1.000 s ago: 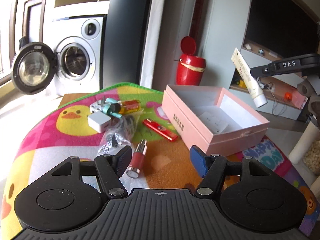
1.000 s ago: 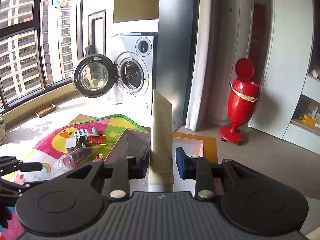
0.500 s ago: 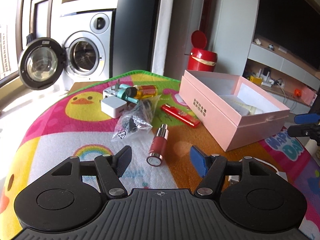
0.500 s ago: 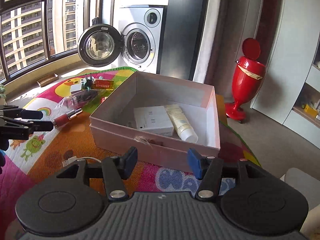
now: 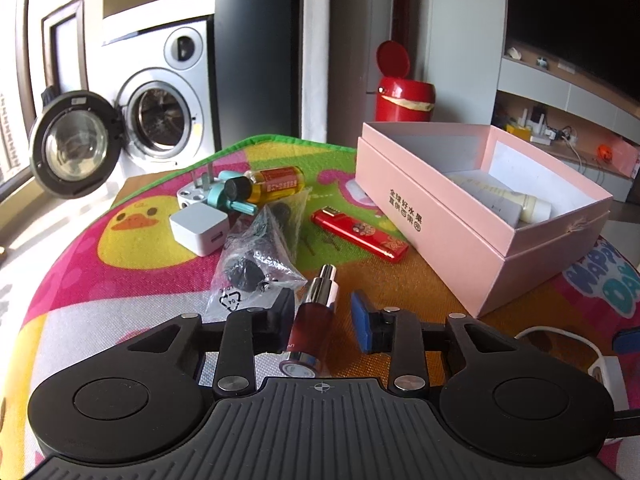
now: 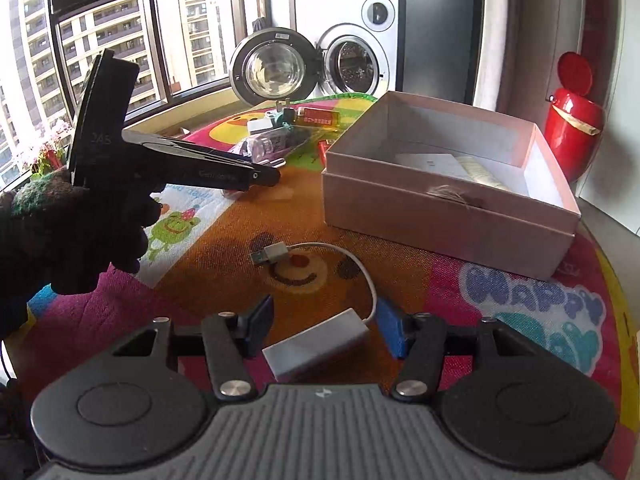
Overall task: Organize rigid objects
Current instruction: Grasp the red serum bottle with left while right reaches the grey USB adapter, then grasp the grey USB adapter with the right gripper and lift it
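We see the cartoon-printed woven mat [image 6: 520, 300] run off every edge of both views, so what it lies on stays hidden. Behind it stand a washing machine [image 5: 160, 120] with its round glass door swung open and a glossy red bin [image 5: 404, 96], its base cut off. The pink cardboard box [image 5: 460, 240] sits open toward the mat's right side; its near wall hides most of a cream tube [image 5: 516, 204] and a white carton lying inside. A dark knitted glove covers the left hand [image 6: 60, 232], which tilts the left gripper [image 5: 322, 318] downward. Its jaws straddle a red bottle [image 5: 314, 320] with a shiny metal collar, lying on the mat; the dark pad meets its side, while a sliver of mat shows beside the blue pad. The right gripper [image 6: 324, 328], also angled down, has just been opening; its spread jaws flank a white adapter block [image 6: 316, 344] without touching it. A crinkled clear bag [image 5: 256, 260] blurs the dark parts inside.
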A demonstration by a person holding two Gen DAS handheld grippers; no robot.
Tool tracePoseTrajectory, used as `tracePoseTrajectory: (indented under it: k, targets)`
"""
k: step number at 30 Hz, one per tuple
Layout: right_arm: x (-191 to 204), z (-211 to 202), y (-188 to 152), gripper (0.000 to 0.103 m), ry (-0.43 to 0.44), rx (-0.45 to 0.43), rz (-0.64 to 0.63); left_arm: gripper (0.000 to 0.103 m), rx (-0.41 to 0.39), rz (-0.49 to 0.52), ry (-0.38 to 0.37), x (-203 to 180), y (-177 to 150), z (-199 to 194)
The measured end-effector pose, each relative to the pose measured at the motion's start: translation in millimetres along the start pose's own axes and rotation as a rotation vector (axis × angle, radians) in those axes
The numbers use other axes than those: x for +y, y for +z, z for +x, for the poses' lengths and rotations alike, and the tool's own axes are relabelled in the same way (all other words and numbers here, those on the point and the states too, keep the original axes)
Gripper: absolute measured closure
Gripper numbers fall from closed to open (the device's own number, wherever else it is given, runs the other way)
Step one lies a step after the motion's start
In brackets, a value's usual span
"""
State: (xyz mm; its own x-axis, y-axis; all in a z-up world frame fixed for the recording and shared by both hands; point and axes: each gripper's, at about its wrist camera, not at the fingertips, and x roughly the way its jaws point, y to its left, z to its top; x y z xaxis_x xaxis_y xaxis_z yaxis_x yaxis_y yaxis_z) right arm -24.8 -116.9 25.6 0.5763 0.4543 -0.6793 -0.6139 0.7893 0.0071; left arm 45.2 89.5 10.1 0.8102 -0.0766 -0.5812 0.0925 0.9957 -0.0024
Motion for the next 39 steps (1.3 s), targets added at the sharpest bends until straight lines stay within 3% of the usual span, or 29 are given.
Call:
tracePoseTrajectory:
  k: [5,11,17,20,24,27,32,39]
  targets:
    - [17,1,-8,0.042,-0.078,0.0,-0.13,0.079,0.033,-0.059,-0.031,4,-10,-17]
    - [-5,-6,-14,0.041,-0.211,0.029,-0.214,0.079,0.075,-0.075,-0.061,-6,-27,-43]
    - [-43,1,-13,0.041,-0.421,0.039,-0.156,0.076,0.056,-0.037,-0.056,-23,-40,-53]
    - [-59,3,-12,0.042,-0.359,0.034,-0.007,0.076,0.051,-0.051,-0.056,-23,-41,-52]
    - [-71,6,-12,0.042,-0.289,0.023,0.164,0.076,0.039,-0.186,-0.09,-9,-44,-53]
    - [-73,10,-16,0.039,-0.27,-0.01,0.316,0.076,0.028,-0.179,-0.096,-9,-45,-54]
    - [-62,13,-20,0.039,-0.317,-0.034,0.295,0.079,0.022,-0.169,-0.088,-11,-46,-55]
    - [-63,22,-8,0.039,-0.273,-0.033,0.163,0.079,0.028,-0.144,-0.088,-13,-44,-53]
